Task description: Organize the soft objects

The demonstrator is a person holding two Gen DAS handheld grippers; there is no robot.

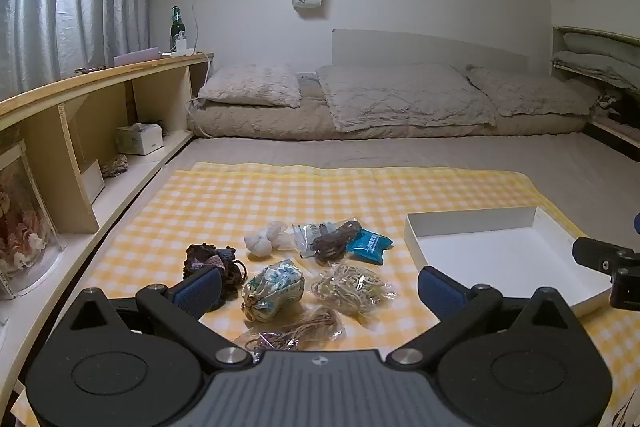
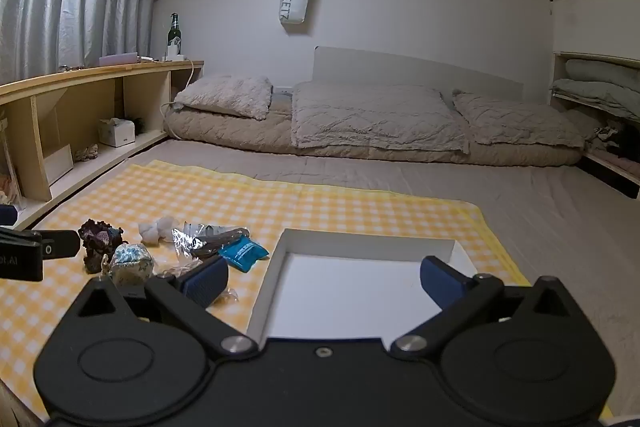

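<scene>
Several soft items lie on a yellow checked cloth: a dark crochet piece, a white cotton bundle, a floral pouch, a bag of brown cord, a blue packet, a bag of rubber bands and a bag of thin cords. An empty white box stands to their right. My left gripper is open above the pouch and bags. My right gripper is open over the white box. The blue packet lies left of it.
A wooden shelf unit runs along the left with a tissue box. Folded bedding and pillows lie at the back. Grey mattress surface extends right of the cloth.
</scene>
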